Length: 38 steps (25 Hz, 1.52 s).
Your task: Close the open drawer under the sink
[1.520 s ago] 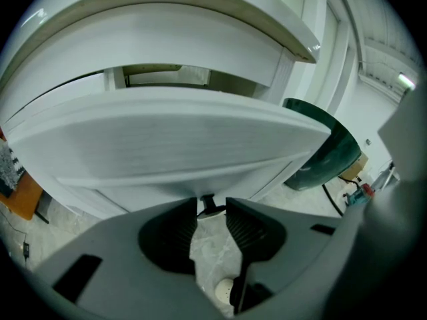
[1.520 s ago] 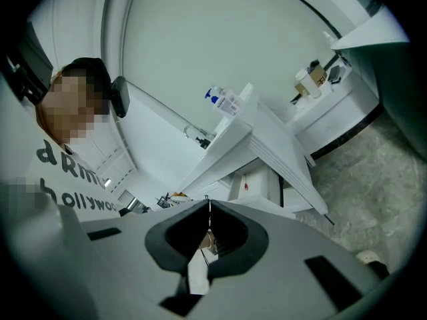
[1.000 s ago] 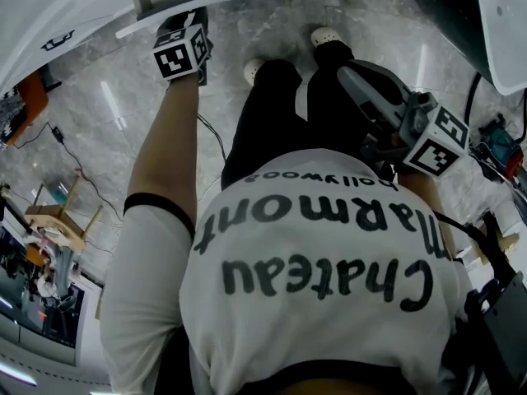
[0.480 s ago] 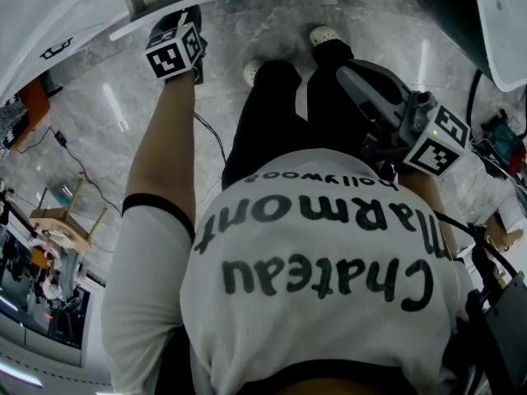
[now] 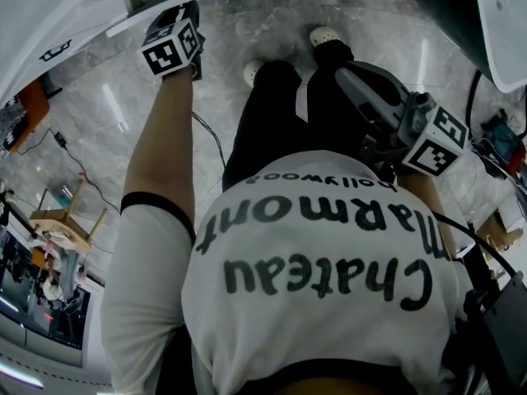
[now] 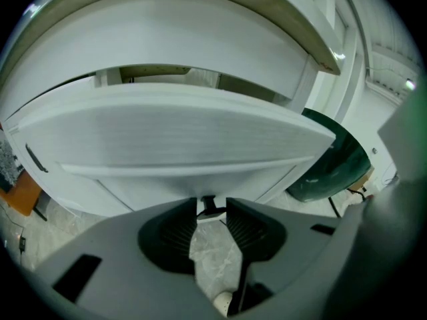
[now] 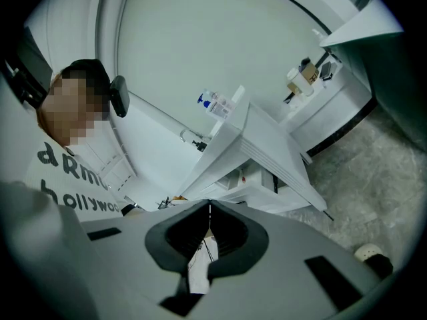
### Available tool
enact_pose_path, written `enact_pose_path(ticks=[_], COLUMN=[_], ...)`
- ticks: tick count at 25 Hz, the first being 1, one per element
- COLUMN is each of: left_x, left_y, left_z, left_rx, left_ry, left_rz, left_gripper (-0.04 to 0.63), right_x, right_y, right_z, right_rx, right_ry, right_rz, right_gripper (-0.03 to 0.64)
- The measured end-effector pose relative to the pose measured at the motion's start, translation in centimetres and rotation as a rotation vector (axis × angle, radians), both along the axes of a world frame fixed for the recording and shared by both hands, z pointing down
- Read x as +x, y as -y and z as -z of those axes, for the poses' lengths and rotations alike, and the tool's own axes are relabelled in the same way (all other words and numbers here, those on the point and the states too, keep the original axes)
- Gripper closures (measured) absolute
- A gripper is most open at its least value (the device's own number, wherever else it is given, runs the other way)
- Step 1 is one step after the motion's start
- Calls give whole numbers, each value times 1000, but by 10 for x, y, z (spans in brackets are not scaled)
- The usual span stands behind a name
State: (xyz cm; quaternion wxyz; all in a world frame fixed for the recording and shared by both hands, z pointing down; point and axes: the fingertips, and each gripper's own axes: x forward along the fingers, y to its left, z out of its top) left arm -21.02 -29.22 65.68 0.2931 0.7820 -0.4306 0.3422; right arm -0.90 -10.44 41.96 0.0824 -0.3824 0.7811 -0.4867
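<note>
Marble floor (image 5: 272, 23); left arm (image 5: 165, 138) outstretched to knob (image 6: 211, 210).

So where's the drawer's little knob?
Left gripper view, low centre: the knob sits between the jaws of the left gripper, under the white drawer front.

Your left arm (image 5: 160, 151) is stretched straight out forward and down. The left hand-held gripper (image 5: 176, 19) sits at its end, jaws clamped on a small knob (image 6: 211, 209). The right hand-held gripper (image 5: 352, 81) is held close at your right side, pointing forward, jaw tips touching.
</note>
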Motion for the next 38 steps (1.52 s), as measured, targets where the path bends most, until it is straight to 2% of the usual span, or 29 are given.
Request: enact_pose_path(ticks=[18,31,38], left_x=[10,17,16], left_y=[38,62,70], left_z=[8,13,12], left_rx=[31,64,52], left_ry=[-10,-46,-47], left_rz=[21,63,83], left_gripper=[459,459,458], right_x=[7,16,16], right_y=[2,5,9], right_z=[-7,-15,-17], right_rx=[-17,-29,-37], right_ry=[21,17,22], right_rz=[-34,-58,-66], right_gripper=[604,604,604])
